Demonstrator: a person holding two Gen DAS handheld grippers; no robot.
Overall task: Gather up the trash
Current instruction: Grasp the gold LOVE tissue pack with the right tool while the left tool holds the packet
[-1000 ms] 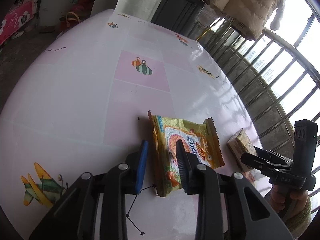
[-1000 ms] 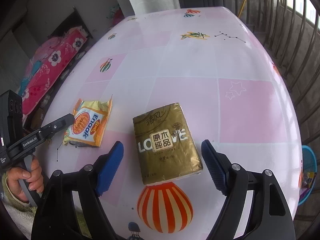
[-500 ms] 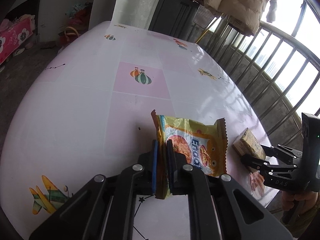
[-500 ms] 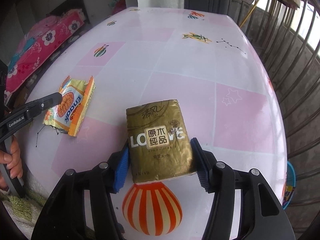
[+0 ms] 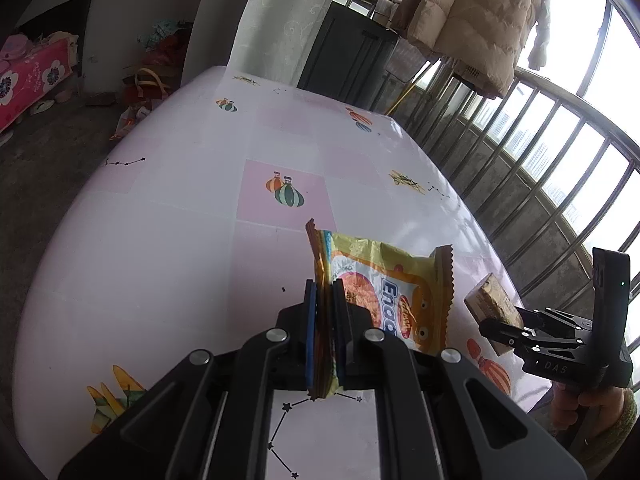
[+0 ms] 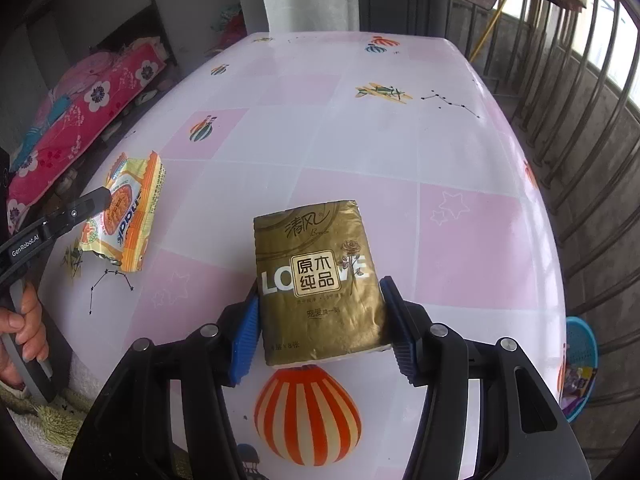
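In the left wrist view, the left hand-held gripper (image 5: 325, 332) is clamped on the near edge of a yellow and orange snack wrapper (image 5: 384, 280), its blue pads squeezing the folded foil nearly flat. The wrapper stands tilted above the pink and white worktop (image 5: 168, 240), and this view does not settle whether its far end touches the surface. This view alone shows a beige padded coat (image 5: 476, 12) hanging over the balcony railing (image 5: 560, 184). At the right edge the right hand-held gripper (image 5: 502, 330) appears side on, with a gold tissue pack (image 5: 490, 306) between its fingers and a hand (image 5: 580, 404) on its grip.

The right wrist view shows what that side angle hides: the right hand-held gripper (image 6: 320, 326) has its blue pads pressed against both sides of the gold tissue pack (image 6: 316, 280), its jaws having just closed in, and the pack lies on the worktop (image 6: 360, 140) just beyond a printed orange balloon. To the left, the wrapper (image 6: 128, 216) hangs from the left hand-held gripper's black finger (image 6: 76, 212). Only here are a floral pink bed (image 6: 80, 112) and a blue basket (image 6: 580, 364) on the floor visible.
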